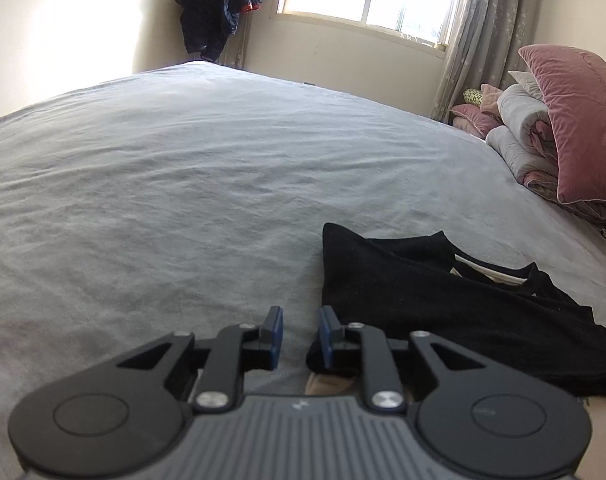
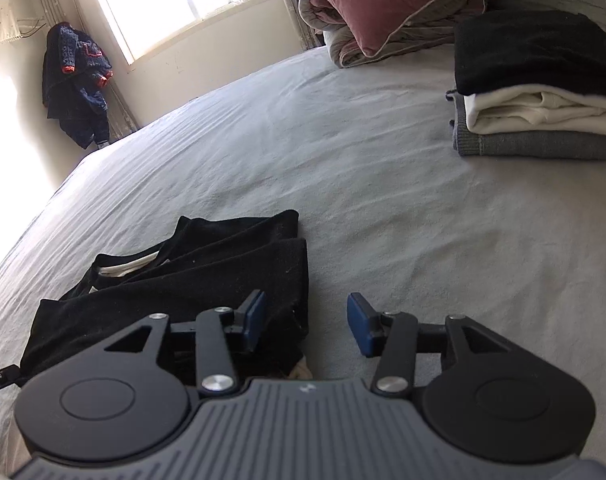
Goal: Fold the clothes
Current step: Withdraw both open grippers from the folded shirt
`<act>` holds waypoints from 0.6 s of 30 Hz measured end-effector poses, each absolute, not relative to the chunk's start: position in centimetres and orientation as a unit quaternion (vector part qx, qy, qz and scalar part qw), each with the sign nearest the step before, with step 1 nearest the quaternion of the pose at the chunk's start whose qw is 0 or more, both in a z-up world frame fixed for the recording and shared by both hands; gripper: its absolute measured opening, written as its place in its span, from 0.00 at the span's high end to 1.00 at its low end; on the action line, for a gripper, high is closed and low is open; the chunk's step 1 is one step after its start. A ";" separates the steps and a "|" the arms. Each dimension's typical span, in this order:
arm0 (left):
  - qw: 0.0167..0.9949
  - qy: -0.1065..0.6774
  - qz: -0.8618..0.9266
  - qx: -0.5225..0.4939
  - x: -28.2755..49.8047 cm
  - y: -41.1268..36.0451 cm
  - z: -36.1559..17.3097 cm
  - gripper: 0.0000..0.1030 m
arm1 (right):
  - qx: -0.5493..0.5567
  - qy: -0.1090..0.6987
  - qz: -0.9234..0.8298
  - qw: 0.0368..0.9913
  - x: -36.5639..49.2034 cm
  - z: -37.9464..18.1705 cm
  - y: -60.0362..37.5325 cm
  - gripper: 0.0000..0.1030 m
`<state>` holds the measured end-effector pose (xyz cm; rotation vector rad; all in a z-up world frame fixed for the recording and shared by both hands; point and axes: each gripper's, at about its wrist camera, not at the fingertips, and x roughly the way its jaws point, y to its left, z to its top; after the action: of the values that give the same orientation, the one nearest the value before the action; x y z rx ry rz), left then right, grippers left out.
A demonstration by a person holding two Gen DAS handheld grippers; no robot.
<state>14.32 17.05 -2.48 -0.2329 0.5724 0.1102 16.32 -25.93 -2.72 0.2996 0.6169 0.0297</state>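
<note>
The black garment (image 1: 443, 312) is soft, light knit that will sag and slide on itself, so it is best taken by a doubled edge or corner, judging from its limp layers. It lies partly folded on the grey bed (image 1: 183, 184), pale lining showing at the neck, well short of the stack of folded clothes (image 2: 539, 84). The left gripper (image 1: 301, 334) stands slightly parted beside the garment's corner, the right gripper (image 2: 307, 328) wider at its edge; neither grips anything.

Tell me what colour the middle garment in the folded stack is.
Cream white, the middle garment shows best in the right wrist view.
</note>
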 end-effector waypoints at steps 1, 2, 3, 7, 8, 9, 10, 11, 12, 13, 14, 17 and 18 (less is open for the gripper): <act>0.956 0.267 0.049 -0.112 14.1 16.9 -2.1 0.70 | 0.123 0.290 0.015 0.949 16.2 -2.2 -25.2 0.52; 0.960 0.253 0.044 -0.109 13.9 16.7 -1.8 0.69 | 0.103 0.285 0.021 0.953 16.4 -1.9 -24.4 0.52; 0.964 0.243 0.035 -0.106 13.9 16.4 -1.6 0.66 | 0.084 0.281 0.028 0.956 16.5 -1.7 -23.6 0.52; 0.964 0.258 0.007 -0.068 15.0 14.5 -2.9 0.65 | 0.016 0.286 0.046 0.957 17.8 -1.8 -20.2 0.52; 0.963 0.265 0.008 -0.052 15.2 14.1 -3.6 0.65 | 0.007 0.297 0.047 0.954 18.5 -2.2 -19.5 0.52; 0.961 0.273 0.008 -0.036 15.4 13.8 -4.4 0.64 | 0.000 0.309 0.048 0.950 19.2 -2.7 -19.0 0.52; 0.960 0.280 0.009 -0.021 15.6 13.5 -5.1 0.63 | -0.003 0.324 0.043 0.945 20.1 -3.3 -18.6 0.52; 0.959 0.283 0.008 -0.006 15.7 13.3 -5.6 0.62 | -0.004 0.336 0.033 0.941 20.9 -4.0 -18.6 0.52; 0.960 0.281 0.005 0.002 15.6 13.2 -5.8 0.61 | -0.001 0.340 0.026 0.940 21.5 -4.5 -18.8 0.52; 0.960 0.280 0.004 0.002 15.6 13.3 -5.8 0.61 | 0.010 0.336 0.020 0.942 21.9 -4.8 -19.3 0.52; 0.960 0.281 0.002 -0.001 15.5 13.4 -5.7 0.61 | 0.022 0.334 0.013 0.942 22.3 -4.8 -19.9 0.52; 0.960 0.280 -0.003 -0.011 15.4 13.9 -5.7 0.58 | 0.053 0.333 -0.014 0.941 23.0 -4.6 -21.6 0.52; 0.960 0.281 -0.001 -0.017 15.3 14.0 -5.7 0.53 | 0.060 0.334 -0.025 0.940 23.0 -4.5 -22.2 0.51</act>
<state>15.33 14.03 -5.71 -0.0337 0.5700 -0.0021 23.03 -22.17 -4.51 0.1231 0.6823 -0.0516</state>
